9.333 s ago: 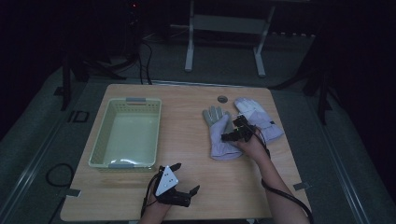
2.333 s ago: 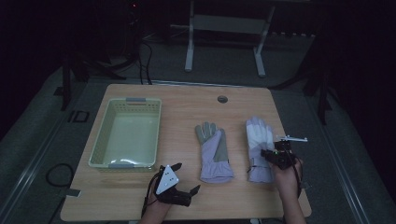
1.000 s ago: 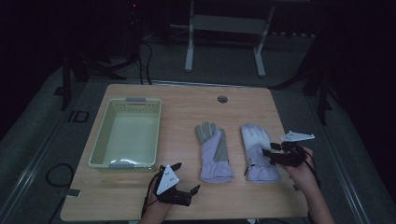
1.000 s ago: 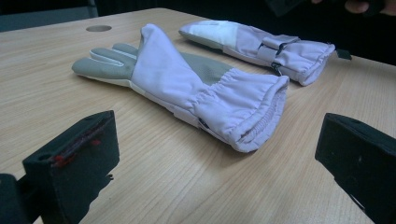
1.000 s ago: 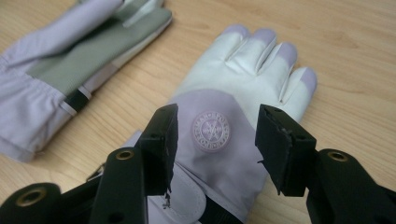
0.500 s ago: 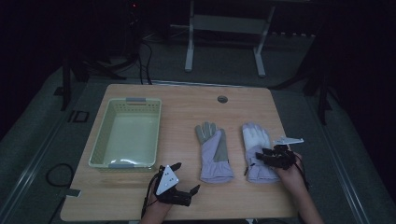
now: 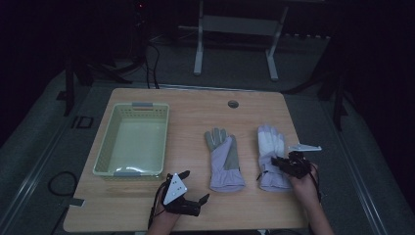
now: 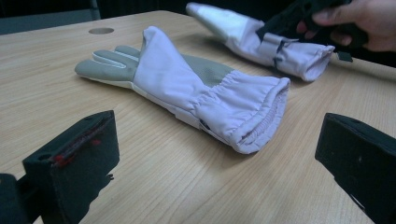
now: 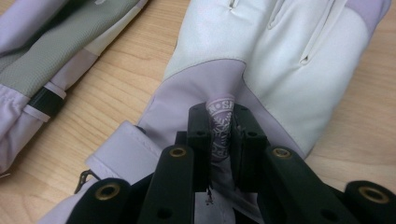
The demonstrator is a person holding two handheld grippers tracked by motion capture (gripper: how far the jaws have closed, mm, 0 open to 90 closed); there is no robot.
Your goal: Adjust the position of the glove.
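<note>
Two lilac winter gloves lie side by side on the wooden table. The left glove point(image 7: 224, 159) point(image 8: 187, 88) point(image 9: 56, 51) lies with its grey palm up. The right glove point(image 7: 270, 144) point(image 8: 243, 32) point(image 9: 280, 51) shows its white back. My right gripper point(image 7: 275, 164) point(image 9: 219, 126) has just been closing its jaws and is shut on a pinched fold of this glove's lilac fabric near the wrist. My left gripper point(image 7: 195, 187) point(image 8: 215, 158) rests open near the front edge, its jaws pointing at the left glove's cuff and holding nothing.
A pale green plastic basket point(image 7: 143, 105) sits on the left half of the table. A round cable hole point(image 7: 233, 104) point(image 8: 101, 31) lies near the far edge. Bare wood runs between basket and gloves. The right glove lies close to the table's right edge.
My right gripper came in from the table's right edge, sank onto the right glove's wrist and closed on a fold of it. The left gripper and left glove stayed put.
</note>
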